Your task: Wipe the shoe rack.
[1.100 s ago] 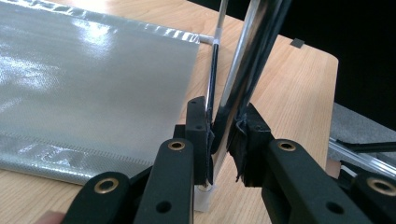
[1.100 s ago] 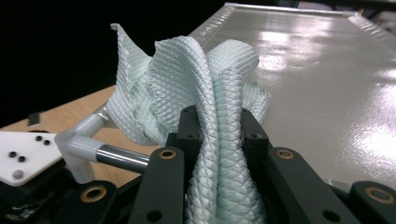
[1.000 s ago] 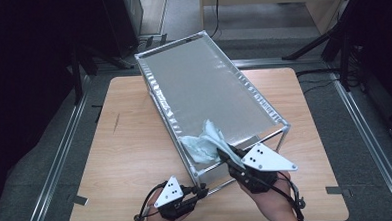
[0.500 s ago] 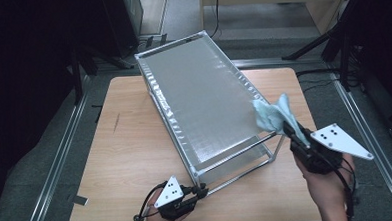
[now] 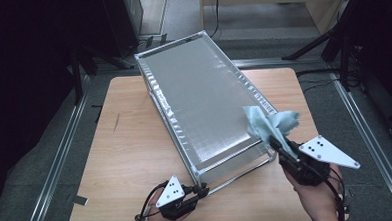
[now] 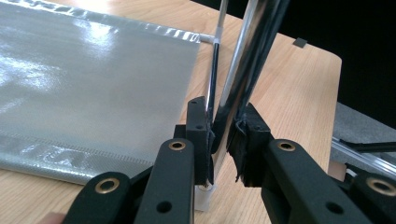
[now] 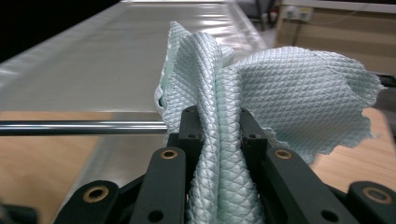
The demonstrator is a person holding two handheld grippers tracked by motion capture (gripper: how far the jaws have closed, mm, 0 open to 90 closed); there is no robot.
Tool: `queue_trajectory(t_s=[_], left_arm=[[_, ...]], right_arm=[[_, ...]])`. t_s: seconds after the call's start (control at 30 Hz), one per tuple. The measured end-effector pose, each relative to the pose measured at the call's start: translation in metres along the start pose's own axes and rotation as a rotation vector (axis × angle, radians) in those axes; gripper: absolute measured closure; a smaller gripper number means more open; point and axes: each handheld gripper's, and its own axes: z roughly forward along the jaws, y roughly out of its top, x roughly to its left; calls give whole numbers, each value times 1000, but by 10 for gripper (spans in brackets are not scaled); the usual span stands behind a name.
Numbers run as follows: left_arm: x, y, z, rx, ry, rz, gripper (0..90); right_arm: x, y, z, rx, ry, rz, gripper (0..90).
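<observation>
Bare tabletop (image 5: 131, 158) left of the silver rack (image 5: 203, 100), passable.

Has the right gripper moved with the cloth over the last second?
Yes. The right gripper, shut on the cloth, went from the rack top's near end to its right edge.

We find no readable text, label, brand, number or sign anywhere; the grey plates atop each hand-held gripper carry only black dots, no letters.
</observation>
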Motion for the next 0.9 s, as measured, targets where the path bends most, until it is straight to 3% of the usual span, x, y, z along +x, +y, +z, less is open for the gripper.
queue_trajectory(t_s=[0.33,0.5,0.6,0.7,0.9], left_arm=[[-3,1,4,5,-3,3,784],[-4,1,4,5,-5,3,784],[-4,1,3,6,-4,7,785],[-3,1,3,8,-2,10,785],[-3,1,2,7,-4,7,784]], right_arm=[[68,4,5,7,183,-103,768],[88,5,5,11,249,-151,763],[85,3,7,18,238,-152,765],[74,3,7,17,225,-124,769],[44,4,5,15,108,-106,769]])
